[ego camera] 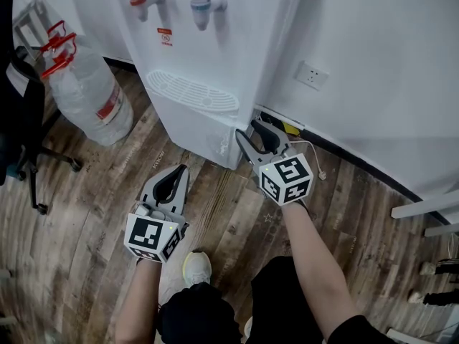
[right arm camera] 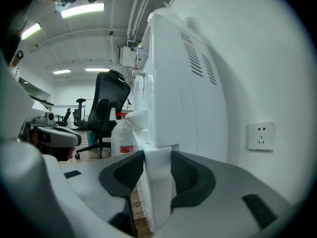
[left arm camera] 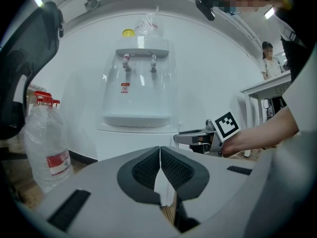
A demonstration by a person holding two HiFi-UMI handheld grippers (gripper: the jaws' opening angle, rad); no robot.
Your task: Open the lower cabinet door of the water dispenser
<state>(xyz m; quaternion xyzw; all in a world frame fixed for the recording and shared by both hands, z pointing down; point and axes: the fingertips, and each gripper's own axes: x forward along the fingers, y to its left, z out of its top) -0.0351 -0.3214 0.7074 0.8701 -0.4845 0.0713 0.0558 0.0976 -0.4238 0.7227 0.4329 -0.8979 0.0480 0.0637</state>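
Observation:
The white water dispenser [ego camera: 208, 49] stands against the wall, and its lower cabinet door [ego camera: 197, 131] looks closed in the head view. My right gripper [ego camera: 249, 126] is at the cabinet's right front corner. In the right gripper view its jaws [right arm camera: 157, 155] stand wide, with the door's white edge [right arm camera: 158, 182] between the pads. My left gripper [ego camera: 176, 169] hovers over the floor in front of the cabinet. Its jaws are shut with nothing in them [left arm camera: 160, 150], and it points at the door [left arm camera: 133, 143].
A large water bottle [ego camera: 86, 92] with a red handle stands left of the dispenser, beside a black office chair [ego camera: 18, 120]. A wall socket [ego camera: 312, 75] and a loose white cable [ego camera: 321, 172] lie to the right. A person [left arm camera: 270, 63] stands far back.

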